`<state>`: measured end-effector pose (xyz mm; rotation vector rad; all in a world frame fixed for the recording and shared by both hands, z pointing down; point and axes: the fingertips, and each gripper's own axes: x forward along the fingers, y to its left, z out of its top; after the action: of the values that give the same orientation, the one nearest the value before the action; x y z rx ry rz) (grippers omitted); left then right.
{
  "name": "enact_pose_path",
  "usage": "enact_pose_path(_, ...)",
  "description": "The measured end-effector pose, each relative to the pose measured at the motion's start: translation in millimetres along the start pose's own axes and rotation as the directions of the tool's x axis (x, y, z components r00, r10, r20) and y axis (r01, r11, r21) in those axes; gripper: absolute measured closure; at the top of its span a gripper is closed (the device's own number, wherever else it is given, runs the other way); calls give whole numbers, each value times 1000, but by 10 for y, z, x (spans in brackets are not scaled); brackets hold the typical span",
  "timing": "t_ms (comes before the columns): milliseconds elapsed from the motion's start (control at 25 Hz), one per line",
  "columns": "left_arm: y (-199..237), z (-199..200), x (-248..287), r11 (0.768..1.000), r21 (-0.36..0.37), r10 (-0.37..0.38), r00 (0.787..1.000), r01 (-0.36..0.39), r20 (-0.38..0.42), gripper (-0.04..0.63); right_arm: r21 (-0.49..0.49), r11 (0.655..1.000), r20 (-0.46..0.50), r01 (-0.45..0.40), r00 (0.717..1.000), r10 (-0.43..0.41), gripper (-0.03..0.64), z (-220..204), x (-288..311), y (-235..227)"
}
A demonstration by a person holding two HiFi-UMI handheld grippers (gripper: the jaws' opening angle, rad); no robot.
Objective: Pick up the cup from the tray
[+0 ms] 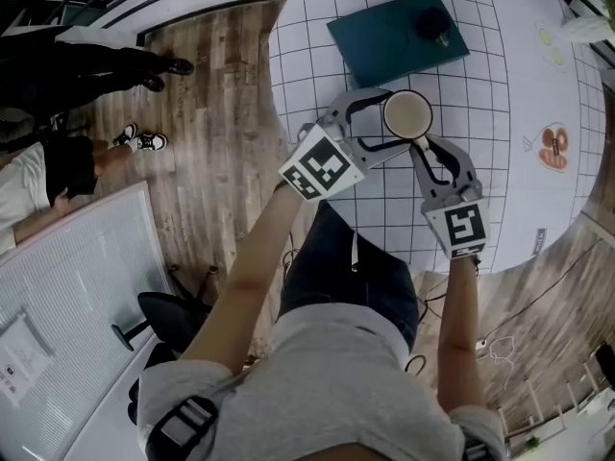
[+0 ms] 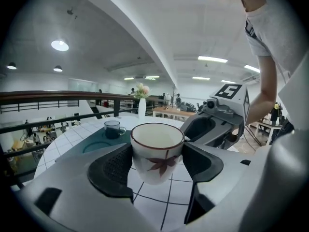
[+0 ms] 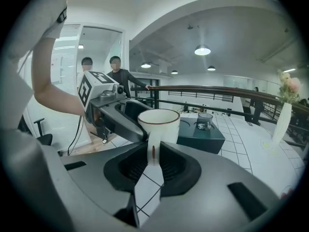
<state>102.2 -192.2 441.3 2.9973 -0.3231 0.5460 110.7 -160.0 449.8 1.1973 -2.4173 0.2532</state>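
Ribbed black pads (image 2: 116, 166) of the left gripper (image 2: 157, 161) clamp the body of the white ceramic cup (image 2: 157, 151) with its brown rim and leaf print. The right gripper (image 3: 153, 162) pinches its handle, which points toward 5 o'clock. The cup is upright over the white gridded table (image 1: 500, 113), with the dark teal tray (image 1: 384, 41) at 12 o'clock.

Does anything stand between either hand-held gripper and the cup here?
Nothing visible. The left hand-held gripper is shut on the cup body, and the right hand-held gripper is shut on its handle.
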Motion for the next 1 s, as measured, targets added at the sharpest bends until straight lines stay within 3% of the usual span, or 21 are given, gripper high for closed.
enact_pose_path(640,-13,-491,201,998,-39,35,995,-39,-95,261,30,999,-54,-33,998,35,560,-490,203,0)
enact_pose_path(1000,1,-631,255,998,-48,37,994,-42,-104,262,13,1000,-76,-20,997,21,559,-621,269,-6)
